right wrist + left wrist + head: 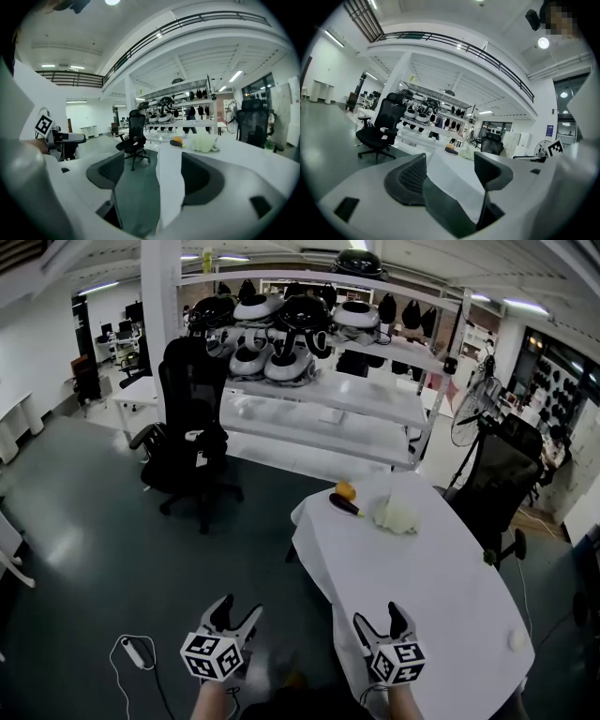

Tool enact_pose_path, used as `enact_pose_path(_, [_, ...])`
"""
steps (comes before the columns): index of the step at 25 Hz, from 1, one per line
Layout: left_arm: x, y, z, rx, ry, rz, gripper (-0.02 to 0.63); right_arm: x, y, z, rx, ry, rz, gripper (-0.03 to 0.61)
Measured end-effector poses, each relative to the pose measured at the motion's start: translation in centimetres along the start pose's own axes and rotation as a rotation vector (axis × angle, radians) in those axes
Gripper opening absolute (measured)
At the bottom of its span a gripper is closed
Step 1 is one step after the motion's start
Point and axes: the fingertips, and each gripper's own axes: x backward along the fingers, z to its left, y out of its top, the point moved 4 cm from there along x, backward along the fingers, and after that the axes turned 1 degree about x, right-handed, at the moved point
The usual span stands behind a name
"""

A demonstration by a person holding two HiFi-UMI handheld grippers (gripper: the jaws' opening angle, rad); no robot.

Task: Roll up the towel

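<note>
Crumpled towel lies far up the white table.

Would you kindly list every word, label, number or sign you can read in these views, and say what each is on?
No text can be read in any view.
Left gripper and right gripper: square black-and-white marker patterns only, no letters or digits.
Blue sign on the far wall: too small to read.
</note>
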Motion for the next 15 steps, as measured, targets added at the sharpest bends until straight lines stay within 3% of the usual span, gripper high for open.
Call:
enact_pose_path(8, [-5.9,0.6,0.3,-0.01,-0.029,0.031,0.333,-3.3,0.3,-3.6,-0.043,-0.041,0.009,0.377])
enact_pose_path(15, [-8.2,-1.0,0.0,0.002,-0.054,0.06,0.333,-4.2,-0.9,-4.7,-0.065,-0.048,0.018,0.377])
